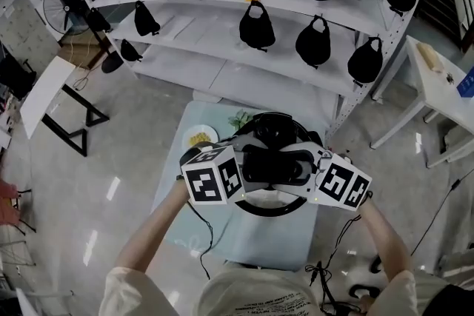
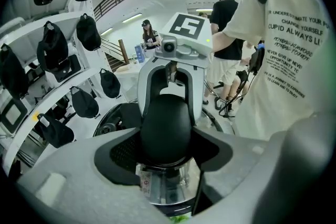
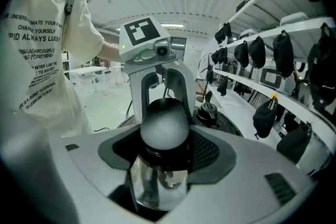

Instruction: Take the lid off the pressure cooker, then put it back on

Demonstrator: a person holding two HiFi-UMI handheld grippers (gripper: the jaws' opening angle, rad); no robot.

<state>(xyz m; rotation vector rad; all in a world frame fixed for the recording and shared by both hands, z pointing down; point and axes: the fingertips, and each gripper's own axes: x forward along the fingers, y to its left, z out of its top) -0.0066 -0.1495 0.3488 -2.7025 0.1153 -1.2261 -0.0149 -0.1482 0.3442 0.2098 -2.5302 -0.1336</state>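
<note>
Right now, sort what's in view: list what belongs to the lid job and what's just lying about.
Job: pressure cooker lid, left gripper, right gripper.
Lying about: plate of yellow food, green leafy item, black caps on shelves, fan.

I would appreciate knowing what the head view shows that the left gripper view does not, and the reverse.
Only the head view: the pale blue table, a plate of yellow food and a standing fan. Only the left gripper view: bystanders, a staircase and the shiny cooker wall with its sticker. Both: the shelved black caps, plus the left gripper and right gripper facing each other, each shut on a black handle.
</note>
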